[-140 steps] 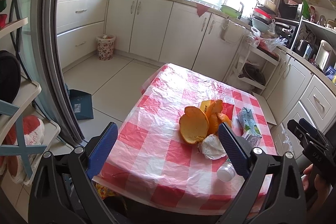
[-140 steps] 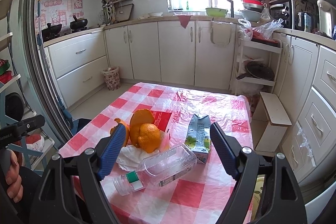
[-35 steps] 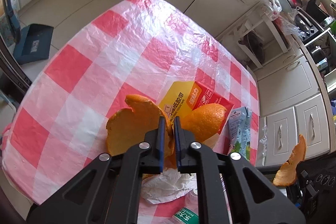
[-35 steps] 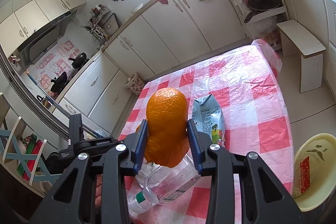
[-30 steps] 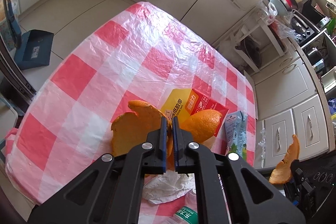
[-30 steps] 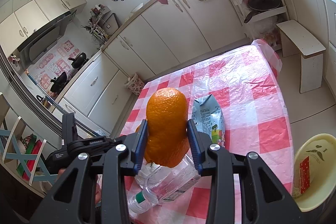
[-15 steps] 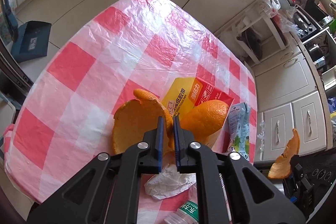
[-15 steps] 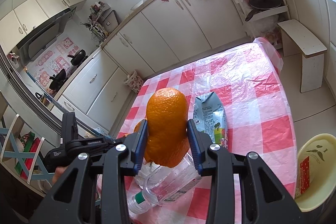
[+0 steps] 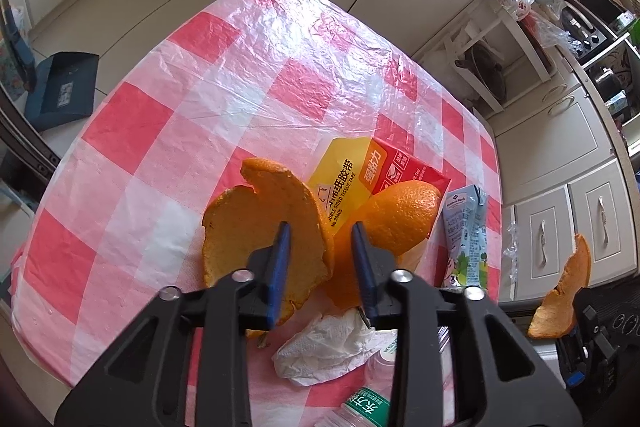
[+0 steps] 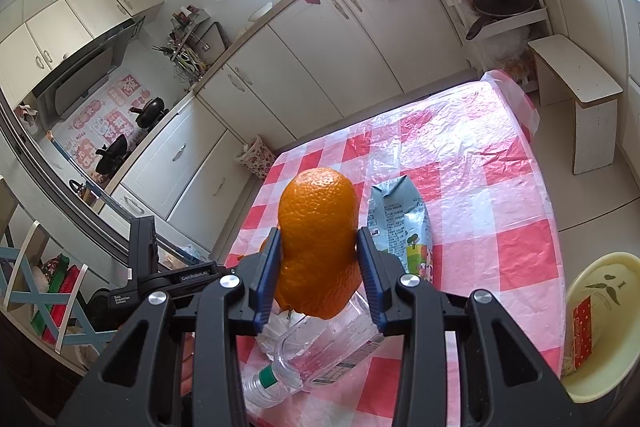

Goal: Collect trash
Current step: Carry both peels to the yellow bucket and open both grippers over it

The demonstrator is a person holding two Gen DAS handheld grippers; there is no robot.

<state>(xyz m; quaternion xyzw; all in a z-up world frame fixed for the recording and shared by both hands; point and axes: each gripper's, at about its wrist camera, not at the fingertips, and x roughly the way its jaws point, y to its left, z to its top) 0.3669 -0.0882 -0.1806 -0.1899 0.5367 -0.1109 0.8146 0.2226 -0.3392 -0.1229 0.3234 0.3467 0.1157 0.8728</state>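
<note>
On my left gripper (image 9: 322,259) the fingers stand parted, nothing clamped between them. Just past the left finger lies a big peel (image 9: 260,227), its edge reaching into the gap; whether it touches the pad I cannot tell. Ahead, between the fingertips, I see the tape box (image 9: 360,175) flat on the checked cloth (image 9: 160,115). A second peel (image 9: 400,219) sits just beyond the right finger, leaning on the box. Right of that lies a carton (image 9: 464,231). Under the right finger I have a crumpled tissue (image 9: 332,343), and nearer still the neck of a bottle (image 9: 368,407).

My right gripper (image 10: 318,267) is clamped on a peel piece (image 10: 318,239), held above the cloth (image 10: 480,163) with both pads pressed on its sides. The same piece shows at the far right of the left view (image 9: 560,299). Below it in the right view lies the bottle (image 10: 320,351), cap toward me. The carton (image 10: 400,227) lies just past the right finger. Far right, off the table edge, I see a bin (image 10: 600,307) holding a red wrapper (image 10: 582,331).
</note>
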